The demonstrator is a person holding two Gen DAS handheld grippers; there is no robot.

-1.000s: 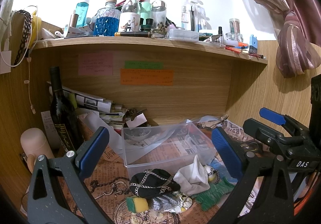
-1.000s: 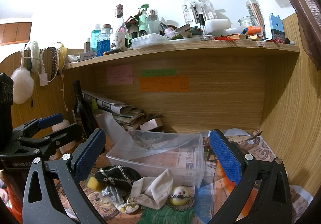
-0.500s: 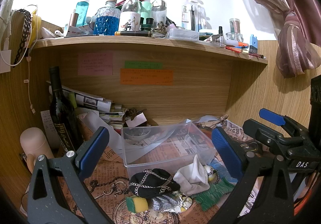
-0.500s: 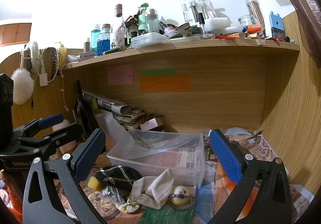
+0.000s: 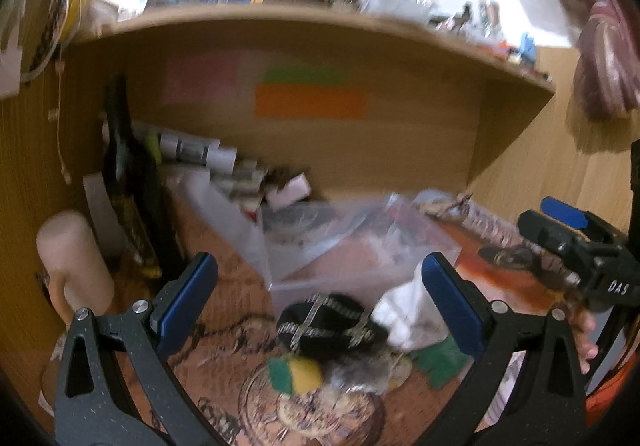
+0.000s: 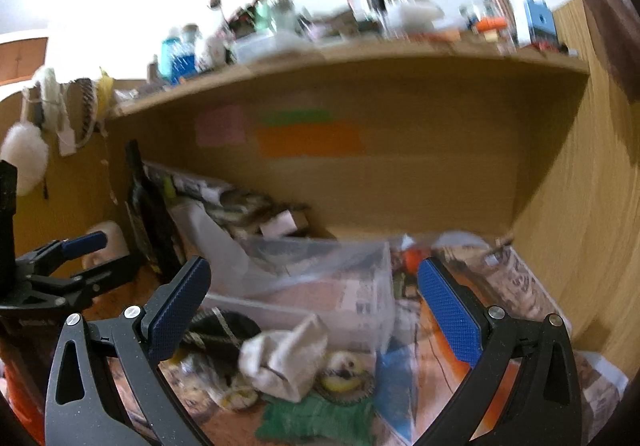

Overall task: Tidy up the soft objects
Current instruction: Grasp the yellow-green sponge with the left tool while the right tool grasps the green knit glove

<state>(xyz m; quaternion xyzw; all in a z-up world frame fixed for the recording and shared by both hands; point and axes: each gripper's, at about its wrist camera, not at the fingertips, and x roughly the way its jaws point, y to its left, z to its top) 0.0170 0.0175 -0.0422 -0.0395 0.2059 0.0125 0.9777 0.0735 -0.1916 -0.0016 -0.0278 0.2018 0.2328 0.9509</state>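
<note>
Both grippers — left gripper, right gripper — spread apart, holding nothing; soft pile lower centre crowds the clear bin's front wall.

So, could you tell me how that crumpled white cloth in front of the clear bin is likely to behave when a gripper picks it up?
The white cloth lies bunched in soft folds, so it will probably hang limp rather than keep its shape. It looks light. It lies against the green cloth, which may shift.

My gripper pads are blue on black arms. The pouch is black with silver chain stripes, next to a white cloth, a yellow-green sponge and a green towel.
</note>
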